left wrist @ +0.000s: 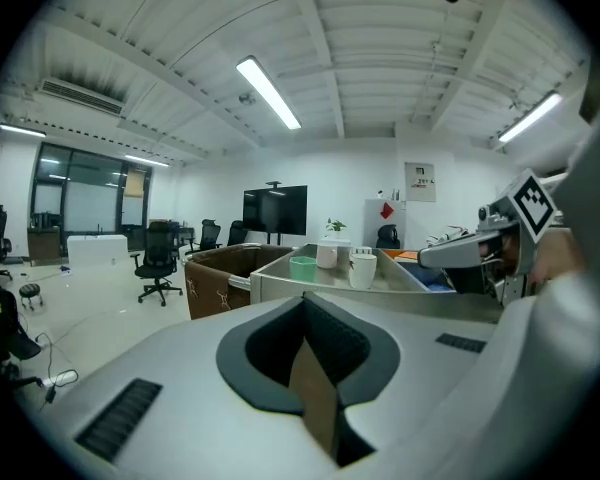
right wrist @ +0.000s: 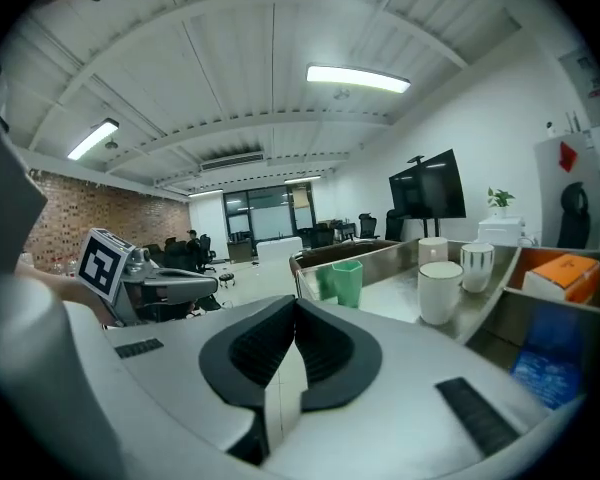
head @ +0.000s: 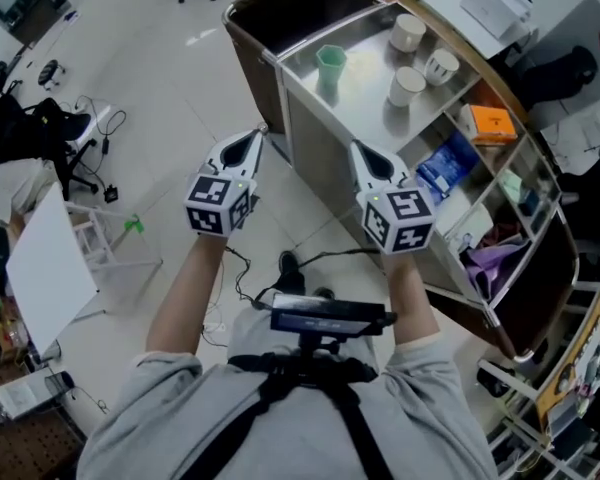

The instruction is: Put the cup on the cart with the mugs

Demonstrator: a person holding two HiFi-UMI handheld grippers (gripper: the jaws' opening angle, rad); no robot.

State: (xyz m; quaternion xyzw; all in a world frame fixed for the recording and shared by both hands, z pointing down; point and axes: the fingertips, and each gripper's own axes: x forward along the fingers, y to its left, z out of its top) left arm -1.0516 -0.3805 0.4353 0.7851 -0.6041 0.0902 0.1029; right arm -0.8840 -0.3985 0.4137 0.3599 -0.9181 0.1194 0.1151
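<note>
The green cup (head: 331, 63) stands upright on the top tray of the steel cart (head: 365, 103), near the tray's corner next to the brown bin (head: 242, 28). Three white mugs (head: 407, 32) (head: 441, 66) (head: 406, 85) stand on the same tray, grouped toward its other side and apart from the cup. In the head view the cup lies ahead of both grippers, roughly on the line between them, and is well apart from each. The left gripper (head: 252, 140) is held over the floor just off the cart's near corner. The right gripper (head: 360, 151) is held against the cart's side panel in the picture, below tray level; contact with the panel cannot be confirmed. In the left gripper view the cup (left wrist: 303, 267) appears beyond the jaws, slightly left of two mugs (left wrist: 361, 268) (left wrist: 327, 255). The left gripper (left wrist: 305, 308) has its jaws fully together, pad against pad, with nothing held between them. In the right gripper view the cup (right wrist: 346, 281) appears beyond the jaws, with the mugs (right wrist: 440, 291) (right wrist: 475, 266) to its right. The right gripper (right wrist: 292, 308) likewise has its jaws fully closed on each other and grips nothing. Neither gripper touches the cup or a mug.
</note>
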